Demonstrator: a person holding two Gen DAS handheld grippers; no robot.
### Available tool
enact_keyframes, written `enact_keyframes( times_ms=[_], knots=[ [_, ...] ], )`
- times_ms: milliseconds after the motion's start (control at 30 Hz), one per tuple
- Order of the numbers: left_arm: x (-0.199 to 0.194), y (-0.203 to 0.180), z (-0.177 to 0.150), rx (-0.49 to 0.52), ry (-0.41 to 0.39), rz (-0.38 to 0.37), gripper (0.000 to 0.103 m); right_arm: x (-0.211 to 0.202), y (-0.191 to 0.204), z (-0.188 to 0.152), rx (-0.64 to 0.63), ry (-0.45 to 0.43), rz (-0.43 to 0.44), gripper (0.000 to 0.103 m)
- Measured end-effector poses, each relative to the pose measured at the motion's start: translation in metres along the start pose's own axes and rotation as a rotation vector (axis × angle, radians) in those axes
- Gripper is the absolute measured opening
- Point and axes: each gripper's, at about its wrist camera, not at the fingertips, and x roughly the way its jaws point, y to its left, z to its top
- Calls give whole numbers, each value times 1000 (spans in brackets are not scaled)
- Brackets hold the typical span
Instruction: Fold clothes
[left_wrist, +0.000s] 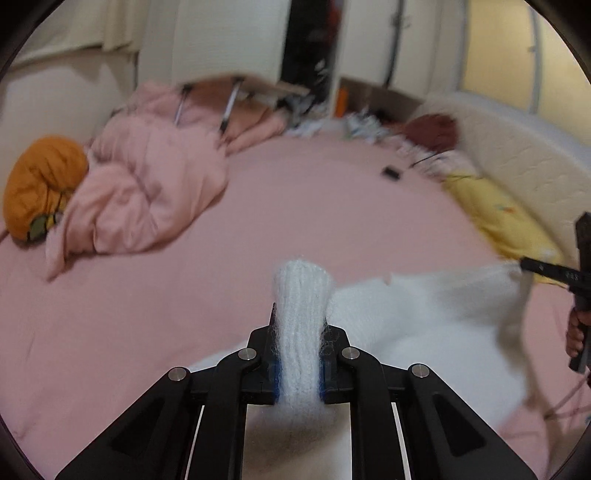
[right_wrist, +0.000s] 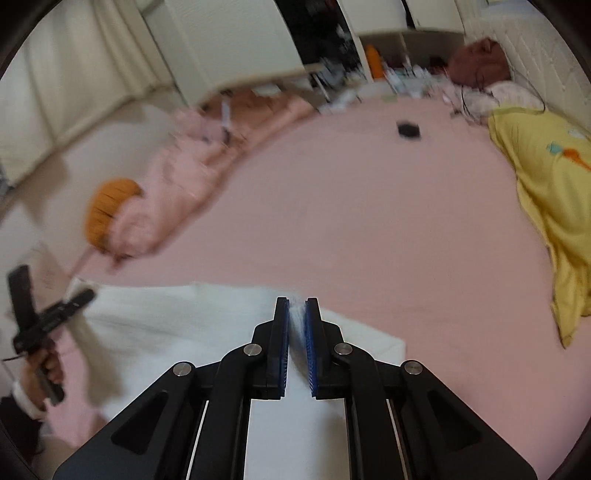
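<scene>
White knit filled my left gripper (left_wrist: 299, 325), clamped on a thick fold of the sweater (left_wrist: 424, 317). My right gripper (right_wrist: 296, 314) pinched a thin edge of it. To fold well, I judged both should travel level toward 12 o'clock, keeping the cloth taut. It lay on the pink bed (left_wrist: 295, 206), spreading toward 3 o'clock from my left gripper.

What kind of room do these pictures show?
Most likely a bedroom: a bed with a pink sheet, a crumpled pink duvet, a yellow pillow, and an open wardrobe behind.
</scene>
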Motion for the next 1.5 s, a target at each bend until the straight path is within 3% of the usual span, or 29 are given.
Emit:
enact_keyframes(
  times_ms=[100,267,400,500,633,700,800,867,933,967,1000,1100,1200,1300,1367,1500],
  knots=[
    [-60,-15,-2,9,-58,-69,14,-67,20,-12,-5,-51,40,9],
    [-153,-24,-55,20,-41,-105,14,-177,26,-53,62,-89,39,9],
    [-205,-17,-117,-76,57,-106,14,-236,21,-108,146,-43,-1,9],
    [-215,-10,-169,-187,178,-110,14,-256,20,-158,214,63,-58,9],
    [-208,-21,-232,-255,350,-79,14,-248,19,-241,348,274,-126,9],
    [-205,-27,-254,-284,409,-62,14,-236,20,-279,362,391,-252,9],
    [-212,-32,-260,-283,443,6,17,-243,14,-299,390,410,-404,9],
    [-222,-34,-248,-278,381,68,41,-249,20,-289,364,343,-427,10],
    [-233,-39,-233,-273,286,126,83,-238,39,-270,289,283,-396,31],
    [-237,-42,-225,-268,240,149,90,-232,49,-260,251,253,-381,38],
    [-228,-51,-216,-255,215,138,98,-223,60,-253,217,230,-352,38],
    [-170,-84,-202,-215,259,77,98,-164,110,-240,114,236,-261,38],
    [-104,-114,-212,-209,355,78,98,-105,142,-252,72,277,-274,38],
    [-58,-127,-243,-217,478,121,98,-53,148,-287,88,422,-329,38],
    [-44,-126,-273,-229,617,132,98,-50,148,-311,81,442,-338,41],
    [-58,-121,-287,-248,634,142,98,-64,163,-332,-33,478,-357,51]
  ],
)
